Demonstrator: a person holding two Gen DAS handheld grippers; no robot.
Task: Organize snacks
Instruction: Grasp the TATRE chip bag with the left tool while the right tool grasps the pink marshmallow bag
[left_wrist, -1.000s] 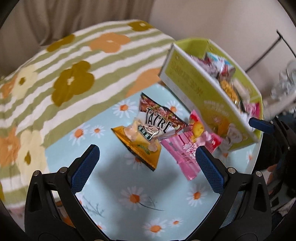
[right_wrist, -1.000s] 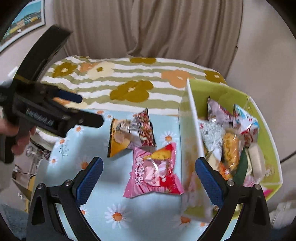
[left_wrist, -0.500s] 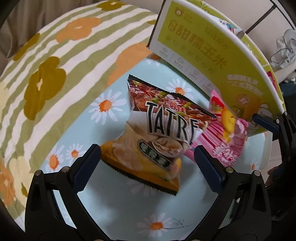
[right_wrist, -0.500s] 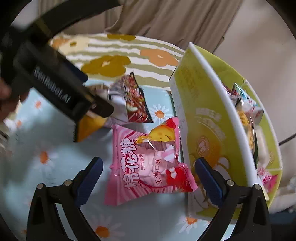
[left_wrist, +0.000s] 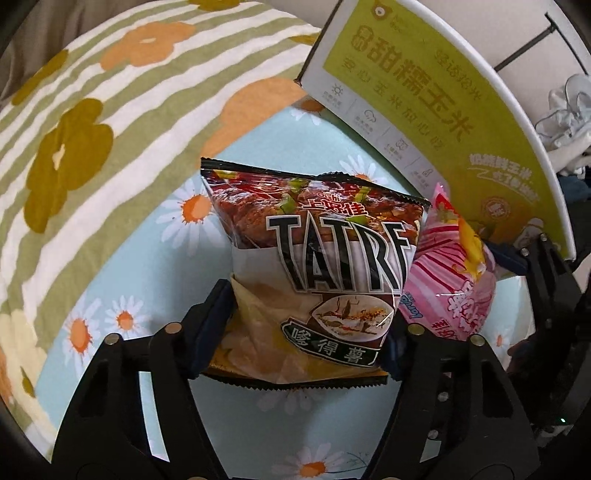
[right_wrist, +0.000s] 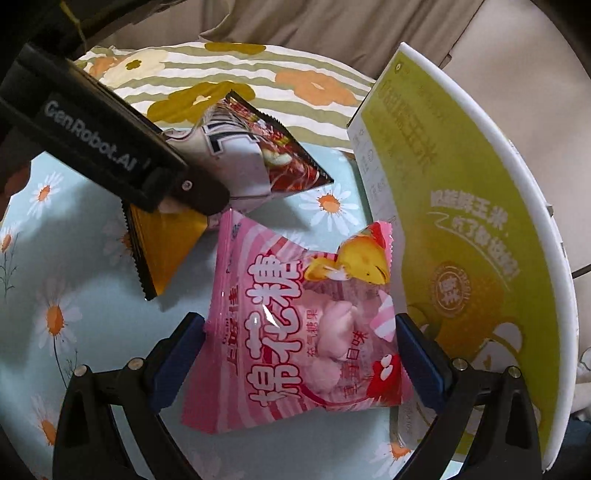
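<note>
My left gripper (left_wrist: 310, 325) is shut on the brown and orange TATRE chip bag (left_wrist: 317, 266), its pads pressing both sides of the bag's lower half. The bag also shows in the right wrist view (right_wrist: 240, 162), with the left gripper's finger across it. My right gripper (right_wrist: 301, 365) has its blue pads touching both sides of the pink marshmallow bag (right_wrist: 303, 317), which lies on the daisy cloth. That pink bag shows in the left wrist view (left_wrist: 458, 280) beside the chip bag. The yellow-green snack box (right_wrist: 461, 236) stands to the right; its inside is hidden.
The table has a light blue daisy cloth (right_wrist: 74, 314). Behind it lies a green-striped flowered bedcover (left_wrist: 92, 129). The box wall (left_wrist: 424, 110) stands close to the right of both bags. A beige curtain (right_wrist: 332, 26) hangs at the back.
Both grippers have moved forward and down onto the bags. The left jaws have closed on the chip bag. The right jaws have closed in until they touch the pink bag.
</note>
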